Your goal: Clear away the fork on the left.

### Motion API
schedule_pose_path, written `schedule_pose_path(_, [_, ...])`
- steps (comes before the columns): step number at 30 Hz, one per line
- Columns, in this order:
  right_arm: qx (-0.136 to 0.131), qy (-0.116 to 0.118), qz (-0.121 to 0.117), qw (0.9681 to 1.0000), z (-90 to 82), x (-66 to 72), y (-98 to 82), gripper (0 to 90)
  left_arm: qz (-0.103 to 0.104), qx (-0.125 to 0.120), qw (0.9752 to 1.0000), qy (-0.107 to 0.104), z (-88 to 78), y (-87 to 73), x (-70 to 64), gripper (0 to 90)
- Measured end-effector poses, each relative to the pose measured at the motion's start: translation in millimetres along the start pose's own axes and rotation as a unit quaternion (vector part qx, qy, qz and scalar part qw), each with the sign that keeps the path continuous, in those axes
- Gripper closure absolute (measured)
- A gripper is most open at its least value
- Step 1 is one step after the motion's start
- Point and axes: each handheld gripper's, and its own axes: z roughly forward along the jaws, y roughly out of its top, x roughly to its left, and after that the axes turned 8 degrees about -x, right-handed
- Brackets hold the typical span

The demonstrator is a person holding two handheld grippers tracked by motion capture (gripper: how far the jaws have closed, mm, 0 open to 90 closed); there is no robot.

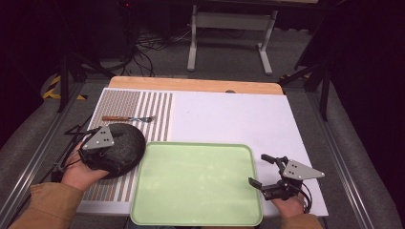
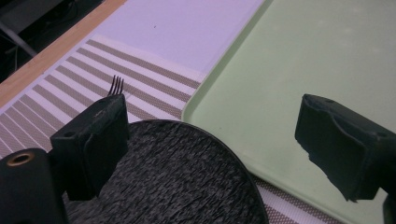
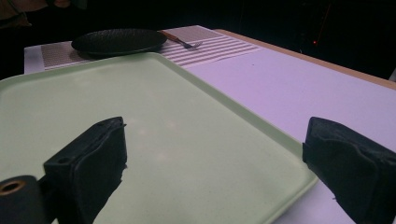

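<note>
A dark textured plate (image 1: 129, 143) (image 2: 177, 186) (image 3: 119, 41) lies on the striped placemat (image 1: 153, 109) at the left. My left gripper (image 1: 111, 148) (image 2: 215, 140) hovers over the plate's near side, its jaws wide apart and gripping nothing. Beyond the plate lies a wooden-handled fork (image 1: 129, 118) (image 2: 116, 85) (image 3: 184, 42), tines to the right. A pale green tray (image 1: 198, 186) (image 2: 303, 56) (image 3: 140, 107) lies bare at the front centre. My right gripper (image 1: 260, 170) (image 3: 215, 158) stands open at the tray's right edge, one jaw over the tray and one off it.
A white sheet (image 1: 229, 119) covers the table right of the placemat, with a wooden edge (image 1: 191, 85) at the back. A white frame (image 1: 229, 28) and cables sit on the floor beyond. Metal rails run along both table sides.
</note>
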Motion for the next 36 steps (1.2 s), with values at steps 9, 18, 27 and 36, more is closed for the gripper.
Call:
schedule_pose_path(9, [0.000, 0.003, 0.004, 1.0000, -0.6, -0.1, -1.1, 7.1, 0.030, 0.048, 0.9984, -0.002, 4.6, 16.3, 19.4, 11.8])
schedule_pose_path(18, [-0.002, 0.001, 0.007, 1.0000, -3.1, 0.7, -1.6, 7.3, 0.034, 0.087, 0.9956, 0.008, 18.3, 21.4, 41.9, 16.2])
schedule_pose_path(27, [0.002, 0.006, 0.010, 0.9999, -1.0, 1.3, -3.4, 7.3, 0.027, 0.107, 0.9938, 0.018, 28.9, 23.3, 63.3, 16.1])
schedule_pose_path(36, [0.005, 0.006, 0.008, 0.9999, -2.6, 1.8, -4.1, 7.3, 0.022, 0.126, 0.9912, 0.031, 37.2, 28.0, 86.6, 15.2])
